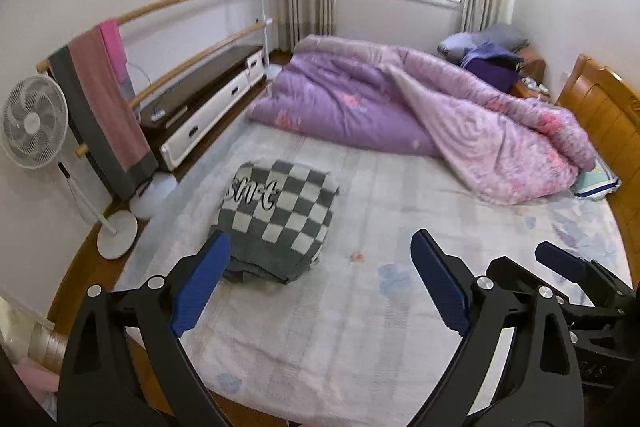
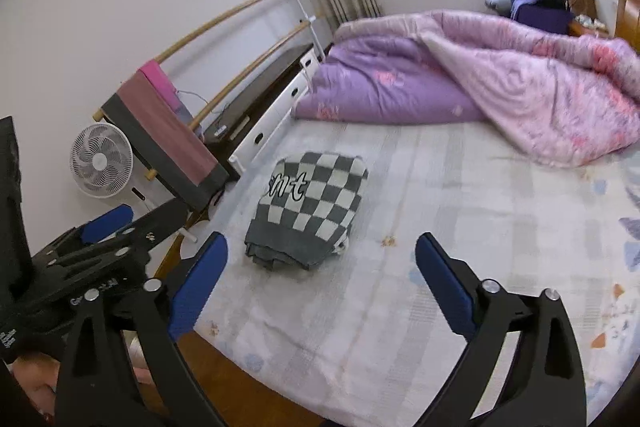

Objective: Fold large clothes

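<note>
A grey-and-white checkered knit garment lies folded into a compact square on the bed sheet, near the bed's left edge; it also shows in the right wrist view. My left gripper is open and empty, held above the sheet just in front of the garment. My right gripper is open and empty, also hovering in front of the garment. The right gripper shows at the lower right of the left wrist view. The left gripper shows at the left of the right wrist view.
A crumpled purple and pink quilt covers the far half of the bed. A wooden headboard stands at the right. Left of the bed are a white fan, a rail with hanging towels and a low cabinet.
</note>
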The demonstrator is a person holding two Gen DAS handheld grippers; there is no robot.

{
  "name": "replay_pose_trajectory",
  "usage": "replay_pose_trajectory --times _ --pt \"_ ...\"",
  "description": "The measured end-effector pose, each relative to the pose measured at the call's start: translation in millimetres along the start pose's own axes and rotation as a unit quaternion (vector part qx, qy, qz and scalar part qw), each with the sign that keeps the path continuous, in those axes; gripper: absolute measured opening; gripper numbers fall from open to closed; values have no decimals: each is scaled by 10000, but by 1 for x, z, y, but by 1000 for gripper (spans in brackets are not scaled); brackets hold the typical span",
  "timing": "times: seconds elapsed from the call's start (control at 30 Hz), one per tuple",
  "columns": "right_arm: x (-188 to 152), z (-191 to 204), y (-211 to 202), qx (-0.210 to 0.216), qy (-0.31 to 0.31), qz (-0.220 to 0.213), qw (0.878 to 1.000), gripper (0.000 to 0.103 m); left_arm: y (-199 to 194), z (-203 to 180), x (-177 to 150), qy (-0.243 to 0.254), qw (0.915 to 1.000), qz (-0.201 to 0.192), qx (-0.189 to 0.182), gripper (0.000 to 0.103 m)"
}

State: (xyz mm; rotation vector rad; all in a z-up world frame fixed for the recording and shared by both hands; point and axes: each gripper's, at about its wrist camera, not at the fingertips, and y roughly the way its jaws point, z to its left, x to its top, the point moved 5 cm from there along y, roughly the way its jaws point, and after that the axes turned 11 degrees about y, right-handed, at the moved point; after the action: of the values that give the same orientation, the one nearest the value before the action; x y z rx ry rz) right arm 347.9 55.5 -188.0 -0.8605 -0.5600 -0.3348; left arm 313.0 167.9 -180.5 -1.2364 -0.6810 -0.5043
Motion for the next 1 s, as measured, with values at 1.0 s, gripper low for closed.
replay_pose_trajectory --times 1.0 --pt "-34 131 -214 -647 -560 -1342 9873 95 -231 47 10 415 9913 -1188 -386 92"
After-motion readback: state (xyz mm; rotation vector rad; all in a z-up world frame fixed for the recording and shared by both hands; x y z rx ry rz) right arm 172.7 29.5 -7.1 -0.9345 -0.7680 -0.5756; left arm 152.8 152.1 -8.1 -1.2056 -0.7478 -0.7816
